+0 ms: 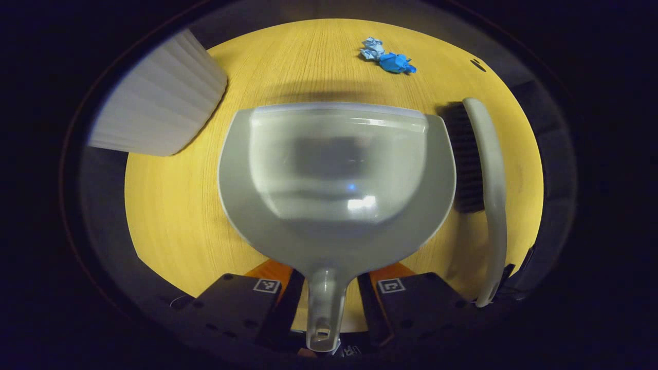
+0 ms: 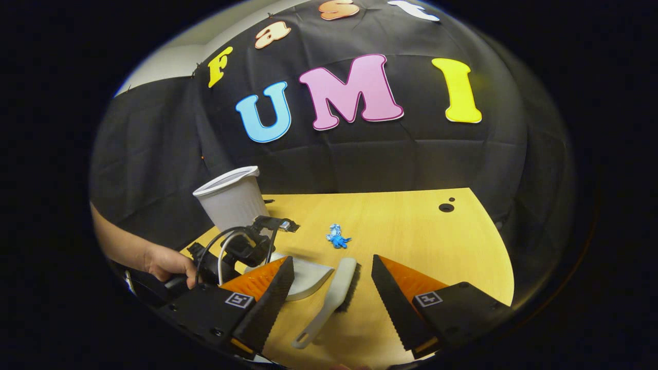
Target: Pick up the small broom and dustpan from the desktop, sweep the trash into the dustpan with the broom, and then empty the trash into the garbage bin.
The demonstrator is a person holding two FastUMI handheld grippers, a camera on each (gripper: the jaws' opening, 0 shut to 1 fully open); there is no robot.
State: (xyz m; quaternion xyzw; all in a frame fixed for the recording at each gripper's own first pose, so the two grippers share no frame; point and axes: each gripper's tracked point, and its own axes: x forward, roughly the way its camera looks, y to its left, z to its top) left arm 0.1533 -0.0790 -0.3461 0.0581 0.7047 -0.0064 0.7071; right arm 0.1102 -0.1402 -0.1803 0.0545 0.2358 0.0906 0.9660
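Grey plastic dustpan (image 1: 336, 174) lies flat on my yellow wooden worktop (image 1: 175, 205), its handle between my left hand-held gripper (image 1: 324, 295), not yet pinched. Grey-handled small broom (image 2: 331, 298) lies untouched below my wide-open right hand-held gripper (image 2: 331, 293). Blue crumpled trash (image 1: 388, 56) unswept; white ribbed bin (image 2: 231, 203) waits.

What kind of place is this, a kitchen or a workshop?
Neither, likely: a staged recording booth. A black cloth wall backs a wooden desktop holding a dustpan, broom and paper trash.

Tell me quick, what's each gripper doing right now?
Left gripper: open, fingers either side of the dustpan handle, not clamped.
Right gripper: open, empty, above the broom.
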